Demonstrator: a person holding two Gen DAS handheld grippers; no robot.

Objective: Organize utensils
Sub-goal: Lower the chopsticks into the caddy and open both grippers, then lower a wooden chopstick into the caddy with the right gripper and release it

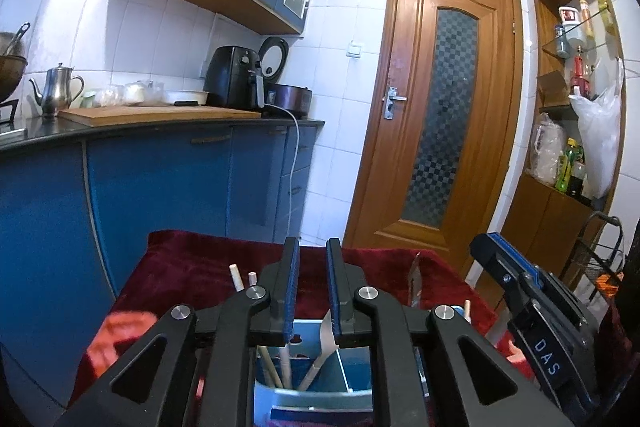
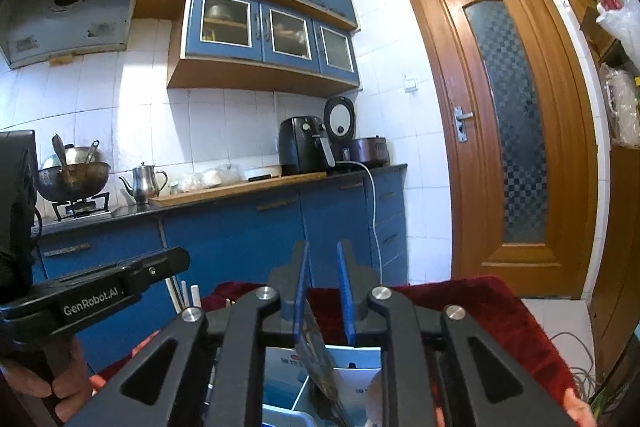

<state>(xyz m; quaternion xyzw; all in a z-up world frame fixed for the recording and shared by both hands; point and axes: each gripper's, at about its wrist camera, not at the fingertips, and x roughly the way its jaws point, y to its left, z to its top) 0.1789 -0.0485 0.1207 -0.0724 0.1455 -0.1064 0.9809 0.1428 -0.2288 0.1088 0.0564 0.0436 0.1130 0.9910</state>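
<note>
Ahead of me runs a dark countertop (image 2: 248,193) over blue base cabinets (image 2: 240,239). On it stand a steel teapot (image 1: 56,89), a wooden cutting board (image 1: 160,115) and a black air fryer (image 1: 236,77) beside a rice cooker (image 2: 370,150) (lid up). A wok (image 2: 74,179) sits on the stove. A wooden door (image 1: 436,115) stands shut to my right.

A blue plastic divided utensil box (image 1: 352,371) sits on the red velvet-covered tabletop (image 1: 192,267), with a white plastic spoon (image 1: 325,343) and pale wooden chopsticks (image 1: 285,363) standing inside it. Behind, a steel teapot (image 1: 56,89) stands left of a long wooden cutting board (image 1: 160,115).
</note>
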